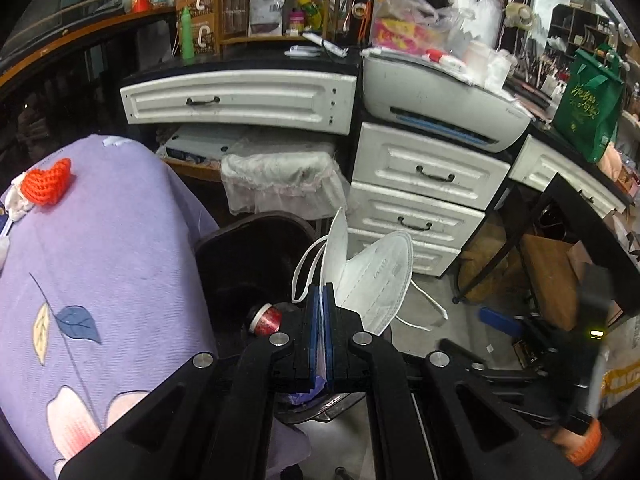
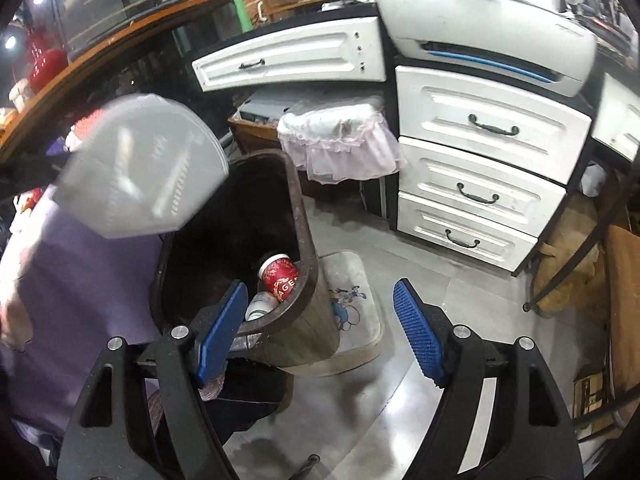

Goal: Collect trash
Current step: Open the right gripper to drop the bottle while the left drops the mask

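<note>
Patience helps: our left gripper (image 1: 323, 300) pinches the white folded face mask (image 1: 376, 280); carry it to eleven o'clock over the dark plastic bin (image 2: 308, 248), then release. Our right gripper (image 2: 320, 320) gapes wide, empty.

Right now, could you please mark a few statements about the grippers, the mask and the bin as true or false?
1. The left gripper is clamped on a white face mask. True.
2. The right gripper holds a cup. False: its jaws stand apart with nothing between them.
3. A red paper cup lies inside the dark trash bin. True.
4. The mask already lies in the bin. False: it is held above it.
</note>
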A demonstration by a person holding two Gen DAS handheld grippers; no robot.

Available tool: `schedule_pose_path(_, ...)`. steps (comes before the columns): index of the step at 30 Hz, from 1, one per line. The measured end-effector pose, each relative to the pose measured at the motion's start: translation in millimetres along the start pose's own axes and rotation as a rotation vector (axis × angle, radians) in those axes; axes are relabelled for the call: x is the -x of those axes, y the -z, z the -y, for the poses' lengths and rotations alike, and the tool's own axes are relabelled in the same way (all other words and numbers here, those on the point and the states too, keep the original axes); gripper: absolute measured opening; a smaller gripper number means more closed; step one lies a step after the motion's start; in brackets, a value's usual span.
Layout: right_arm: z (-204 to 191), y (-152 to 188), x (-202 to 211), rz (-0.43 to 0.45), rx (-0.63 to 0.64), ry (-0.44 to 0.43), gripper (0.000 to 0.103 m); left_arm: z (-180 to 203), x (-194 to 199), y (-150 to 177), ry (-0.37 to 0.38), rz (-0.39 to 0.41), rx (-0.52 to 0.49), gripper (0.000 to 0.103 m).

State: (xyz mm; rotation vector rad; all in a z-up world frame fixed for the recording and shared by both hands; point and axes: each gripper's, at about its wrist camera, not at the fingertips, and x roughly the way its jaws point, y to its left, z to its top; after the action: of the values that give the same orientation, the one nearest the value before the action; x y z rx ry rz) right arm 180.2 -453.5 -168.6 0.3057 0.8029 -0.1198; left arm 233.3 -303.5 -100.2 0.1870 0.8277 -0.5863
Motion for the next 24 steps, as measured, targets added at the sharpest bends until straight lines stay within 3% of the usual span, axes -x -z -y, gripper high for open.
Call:
schedule_pose_path(15,16.0,3.0,37.6,0.059,-0.027,0.037,0.076,11.2,-31.2,0.7,-0.029,-0.069,-0.039,0.007)
schedule_pose_path(16,16.0,3.1,37.9,0.057,-0.032,0.040,0.076,11.4,-29.7,0.8,-0.027,-0.063,-0.041,0.017)
schedule_pose_path(17,16.7,3.2,38.0,0.055,-0.038,0.040,0.076,12.1,-27.5,0.6,-0.025,-0.052,-0.043,0.039)
schedule_pose_path(19,16.9,3.7,38.2,0.053,-0.044,0.039,0.076,12.8,-16.5,0.1,-0.028,0.003,-0.043,0.069)
schedule_pose_path(24,13.9,3.3,39.5,0.050,-0.051,0.032,0.076,17.2,5.1,-1.8,-0.020,0.070,-0.068,0.078)
